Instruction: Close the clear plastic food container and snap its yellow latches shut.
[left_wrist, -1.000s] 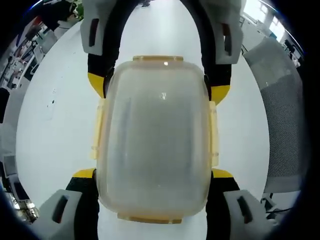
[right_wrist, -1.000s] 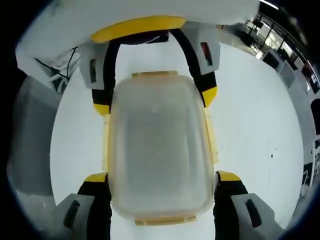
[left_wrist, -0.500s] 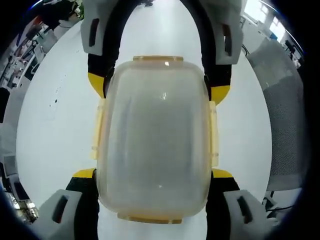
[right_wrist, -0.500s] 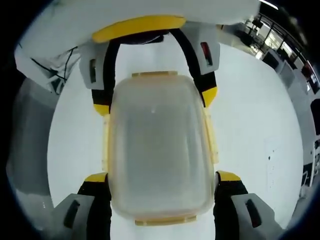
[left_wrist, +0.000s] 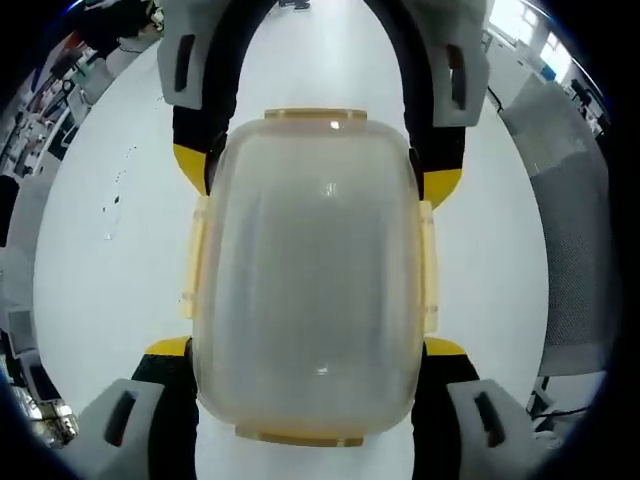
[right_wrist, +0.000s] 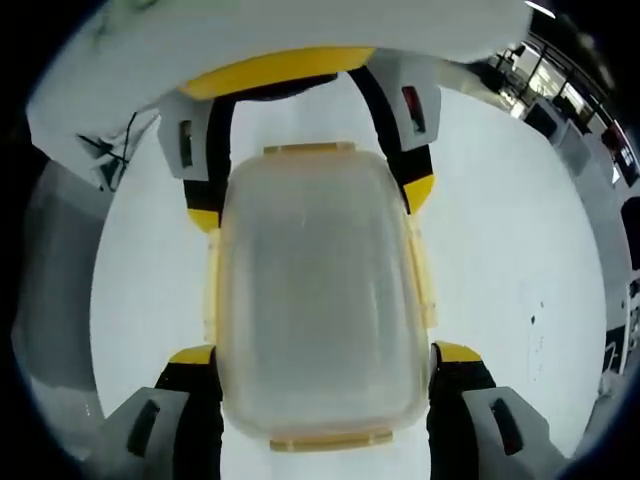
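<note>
Clamping a clear plastic container (left_wrist: 310, 280) from two opposite ends, with the left gripper (left_wrist: 305, 348) biting in from 6 o'clock of the left gripper view and the right gripper (left_wrist: 315, 175) reaching down from 12 o'clock. Pressing yellow fingertips (left_wrist: 168, 348) against the container's long sides at 7 and 5 o'clock, so clenched on the box rather than released. Matching that at the far end, with yellow tips hugging the corners at 11 and 1 o'clock.

Seen from the right gripper view in mirror fashion: right gripper (right_wrist: 322, 353) rising from 6 o'clock and closed onto the container (right_wrist: 315, 300), left gripper (right_wrist: 310, 203) descending from 12 o'clock and closed onto the other end.

Sitting dead centre in both views, with a broad frosted face turned to the cameras. Cannot tell whether that face is lid or base. Showing yellow latches (left_wrist: 428, 265) around the rim at 12, 3, 6 and 9 o'clock, lying flat along the edge; cannot tell for sure whether snapped home.

Backed by a white table (left_wrist: 100, 250) all around. Flanked by a grey mesh chair (left_wrist: 565, 250) at 3 o'clock in the left gripper view, and by the same kind of chair (right_wrist: 55, 280) at 9 o'clock in the right gripper view. Cannot tell whether the container touches the table.
</note>
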